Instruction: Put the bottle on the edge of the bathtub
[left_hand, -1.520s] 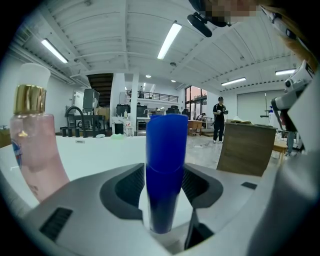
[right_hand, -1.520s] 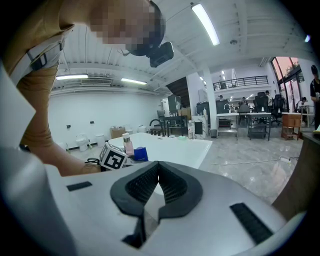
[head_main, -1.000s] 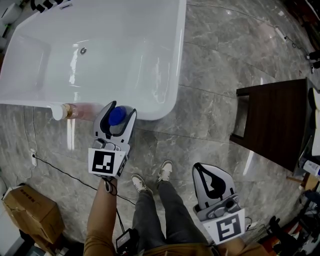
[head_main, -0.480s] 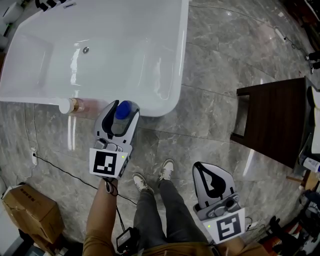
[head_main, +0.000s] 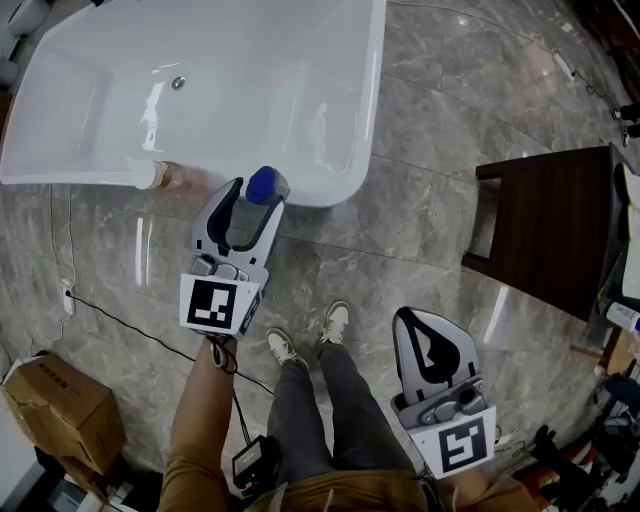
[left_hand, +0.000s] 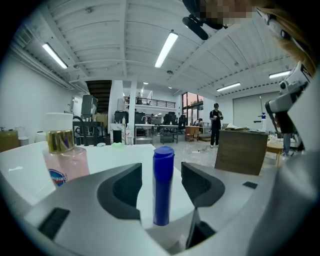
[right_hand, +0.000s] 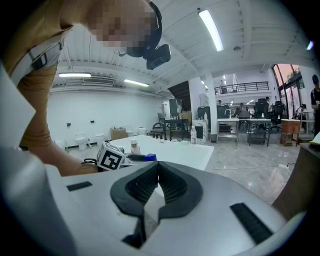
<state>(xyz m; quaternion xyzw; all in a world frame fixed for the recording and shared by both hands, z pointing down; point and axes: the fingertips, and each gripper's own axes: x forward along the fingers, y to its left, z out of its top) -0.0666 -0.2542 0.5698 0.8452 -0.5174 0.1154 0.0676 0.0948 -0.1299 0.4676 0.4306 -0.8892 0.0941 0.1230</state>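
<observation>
Floor (head_main: 420, 150) of grey veined stone fills most of the head view. At its upper left stands the white bathtub (head_main: 250, 90), with its near rim running across just ahead of the person. A dark wooden table (head_main: 560, 230) stands well apart at the right. A cardboard box (head_main: 60, 410) sits on the floor at the lower left. The person's legs and pale shoes (head_main: 310, 350) show between the two arms.

The left gripper (head_main: 256, 194) reaches up to the tub's near rim. Its jaws stand apart on either side of the blue bottle (head_main: 265, 185). In the left gripper view (left_hand: 161, 175) the blue bottle (left_hand: 162, 185) stands upright between the dark pads (left_hand: 122, 187), with a slim gap showing on each side. Nothing is clamped. The bottle's base is hidden behind the gripper's body. From above, its cap lies over the tub's edge, toward the near right corner.

The right gripper (head_main: 418, 325) hangs low beside the person's right leg, away from the tub. In its own view (right_hand: 157, 167) its ribbed pads are pressed together with nothing between them.

A pink soap bottle (head_main: 165, 177) with a gold collar and white cap stands on the same rim, left of the blue one. It is near the blue bottle but not touching it, and appears again in the left gripper view (left_hand: 64, 160).
</observation>
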